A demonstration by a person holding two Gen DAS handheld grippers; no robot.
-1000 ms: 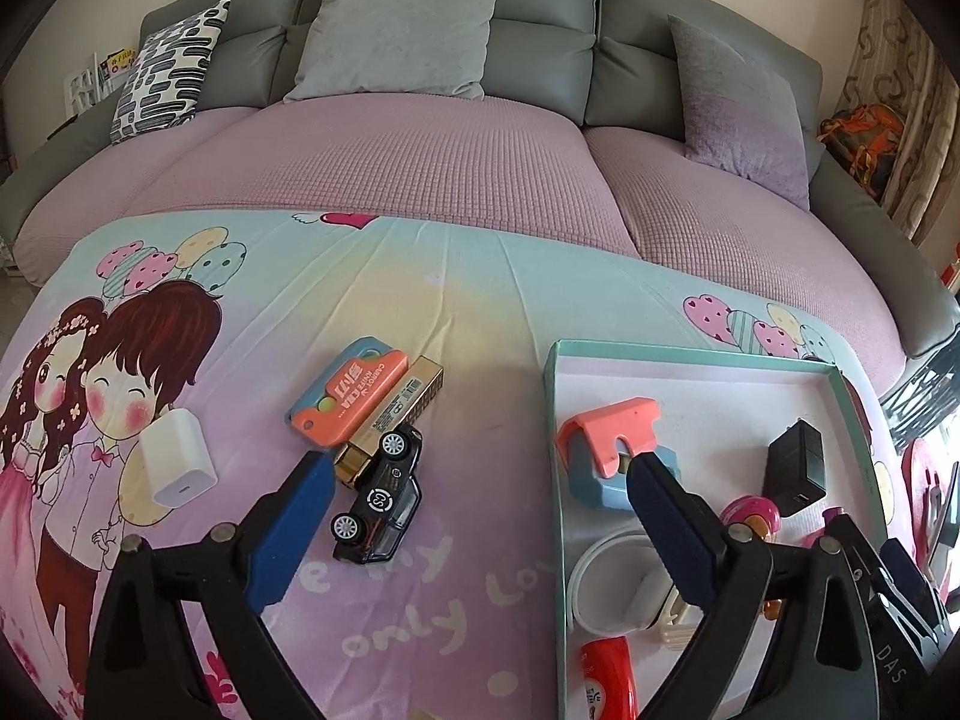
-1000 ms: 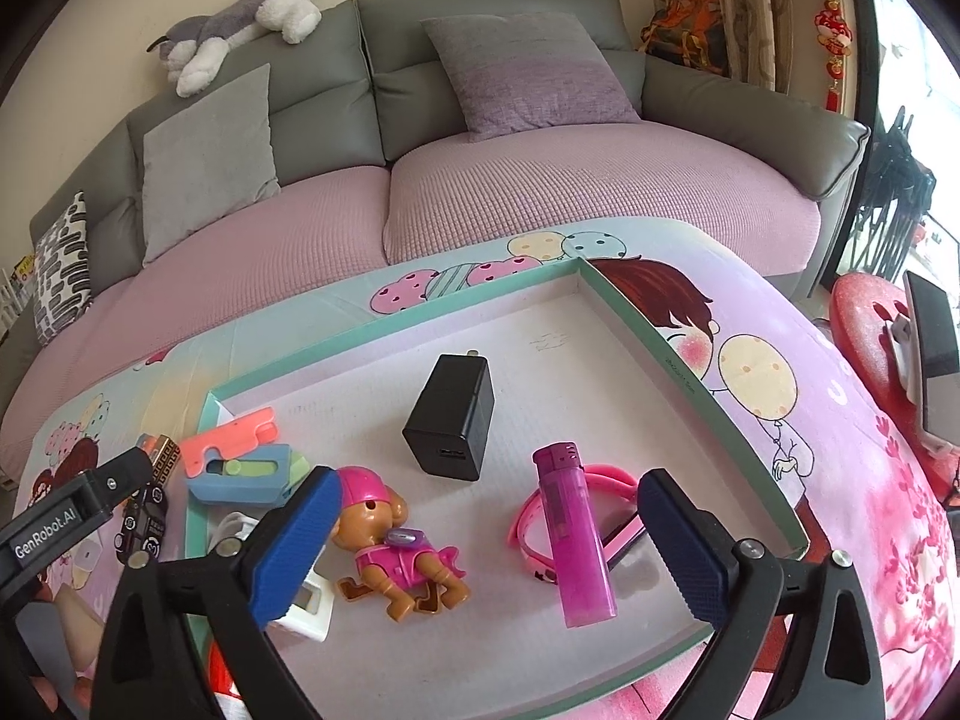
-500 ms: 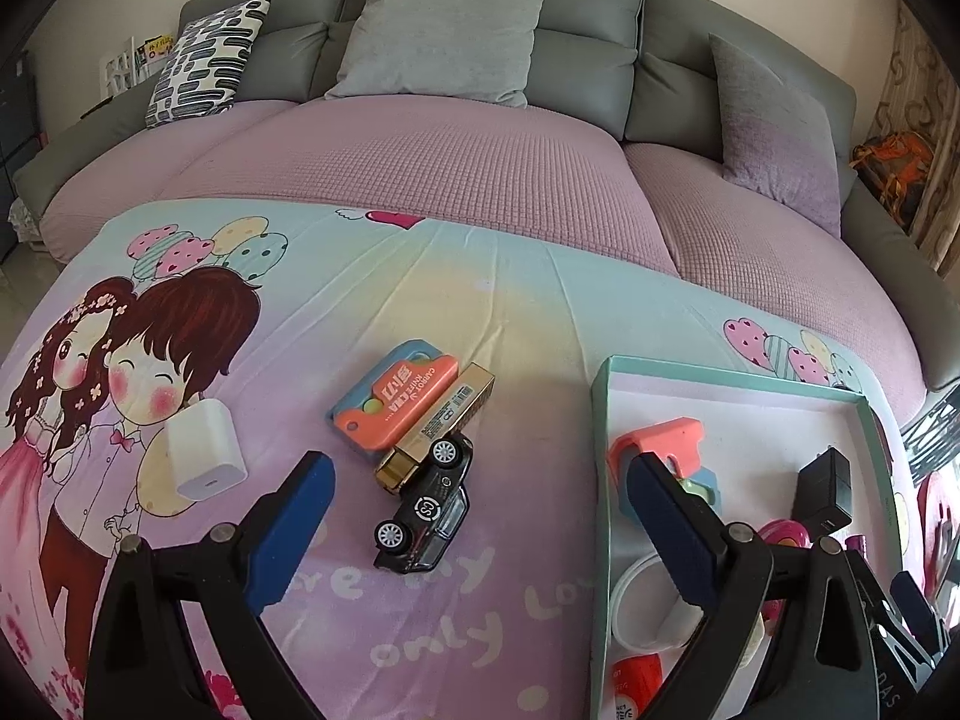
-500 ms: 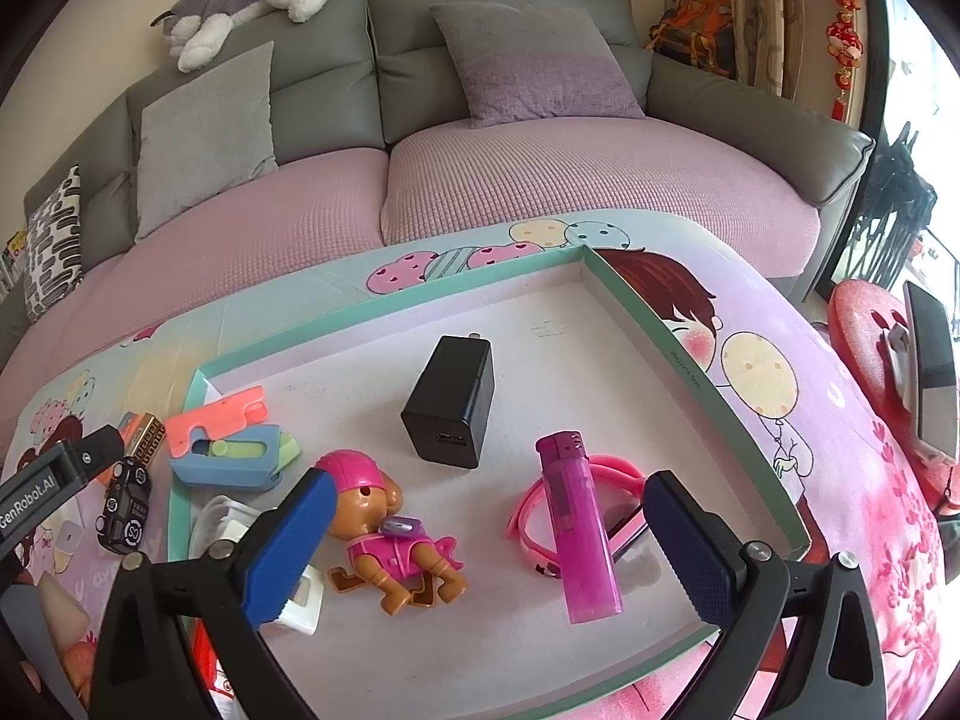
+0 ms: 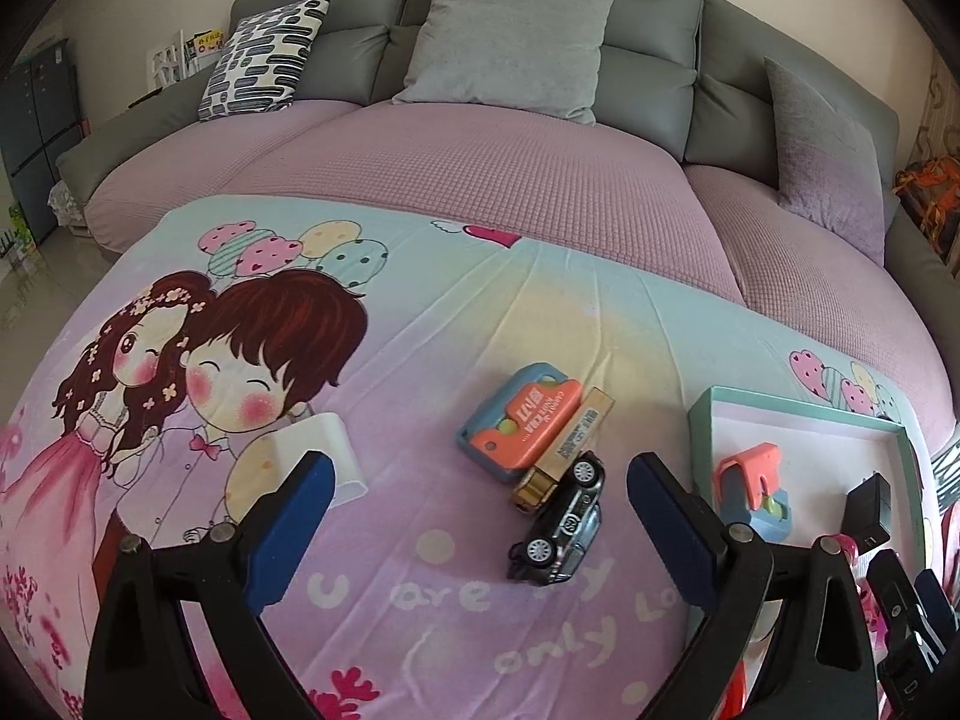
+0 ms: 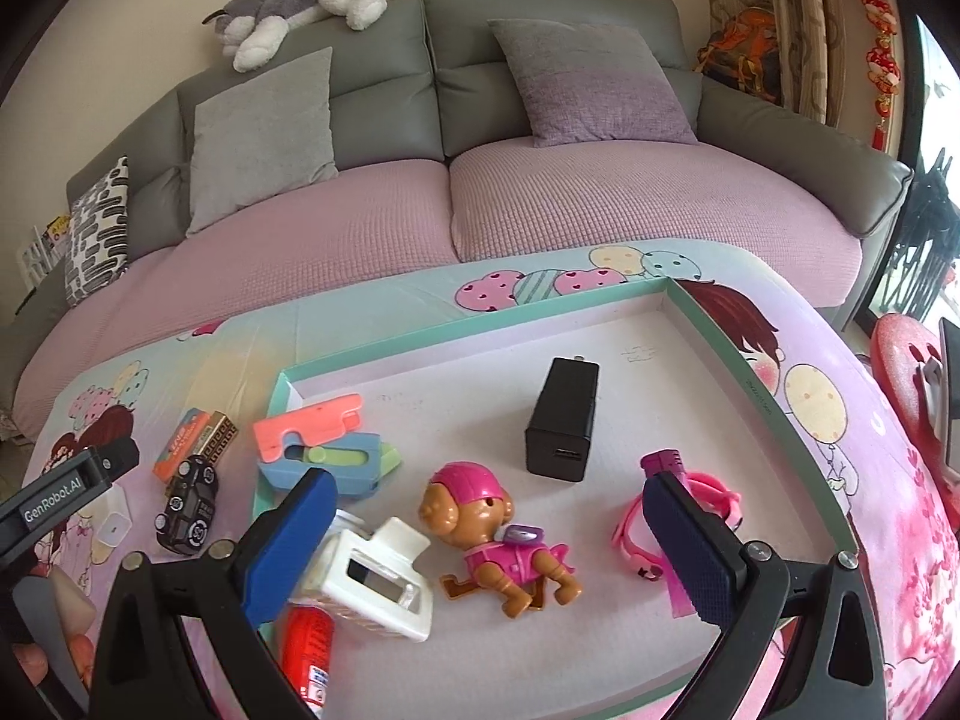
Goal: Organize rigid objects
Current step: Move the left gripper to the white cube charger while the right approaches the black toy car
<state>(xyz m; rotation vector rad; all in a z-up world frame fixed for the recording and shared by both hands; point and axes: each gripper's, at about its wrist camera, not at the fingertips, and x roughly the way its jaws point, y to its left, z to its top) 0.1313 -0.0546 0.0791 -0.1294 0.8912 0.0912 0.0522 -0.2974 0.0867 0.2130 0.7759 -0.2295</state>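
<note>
A small black toy car [image 5: 561,525] lies on the cartoon-printed cloth [image 5: 420,324] that covers the surface, between the two blue pads of the left tongs [image 5: 480,519] and touching neither. Its white-hubbed wheels face the camera, so it seems tipped on its side, though that is hard to tell for sure. Its far end touches a tan box [image 5: 567,450], and an orange-and-blue case [image 5: 519,423] leans against that box. A white charger [image 5: 324,456] sits well to the left, partly hidden behind the left pad. The left tongs stand wide and hold nothing.

To the right lies a shallow tray with a teal rim [image 6: 384,348]. In the right wrist view it holds a coral-and-blue cutter [image 6: 324,444], a black charger [image 6: 564,426], a brown puppy figure in pink [image 6: 498,540], a pink watch [image 6: 708,504], a white clip [image 6: 372,576] and a red tube [image 6: 306,654]. A purple lighter [image 6: 663,462] is mostly hidden behind the right pad. The right tongs [image 6: 489,546] hang wide above the tray, empty, with the puppy between the pads.

Behind the surface is a grey sofa [image 6: 540,30] with pink seat covers, cushions, and a plush dog [image 6: 300,0] on its back.
</note>
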